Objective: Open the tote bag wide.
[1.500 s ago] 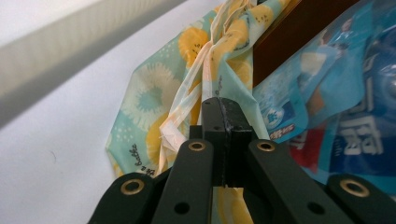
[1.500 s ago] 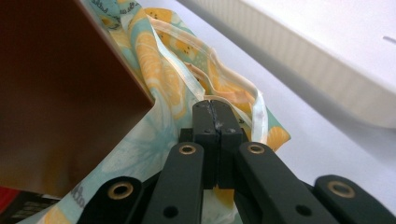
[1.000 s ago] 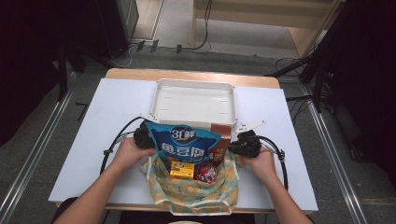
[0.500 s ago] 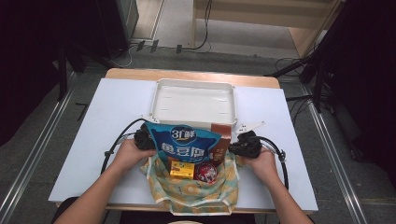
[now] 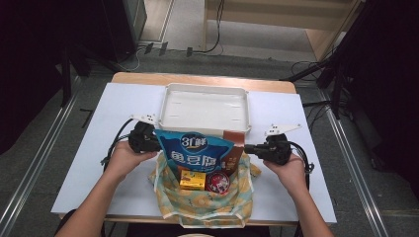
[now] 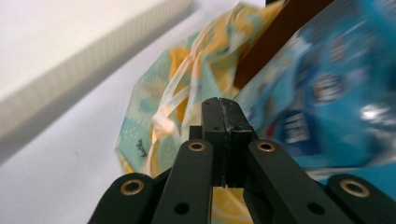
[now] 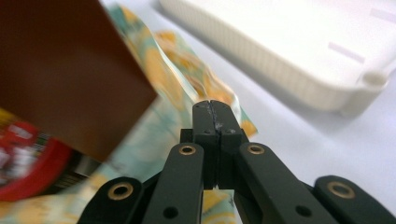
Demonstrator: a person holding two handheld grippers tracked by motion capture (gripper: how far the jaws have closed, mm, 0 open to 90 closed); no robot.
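With your left gripper (image 6: 223,109) and right gripper (image 7: 214,111) pinched closed on the rim of the yellow-and-teal patterned cloth bag (image 5: 202,207), near the white plastic tray (image 5: 206,90), spread it evenly so the blue snack pouch (image 5: 195,152) stays upright.

A white-topped table (image 5: 79,163) stands on grey floor (image 5: 39,163), with pale wooden furniture (image 5: 276,15) beyond.

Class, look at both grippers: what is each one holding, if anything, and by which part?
Each grips the patterned cloth bag by its rim: the left gripper on one side of the opening, the right gripper on the other, both shut.
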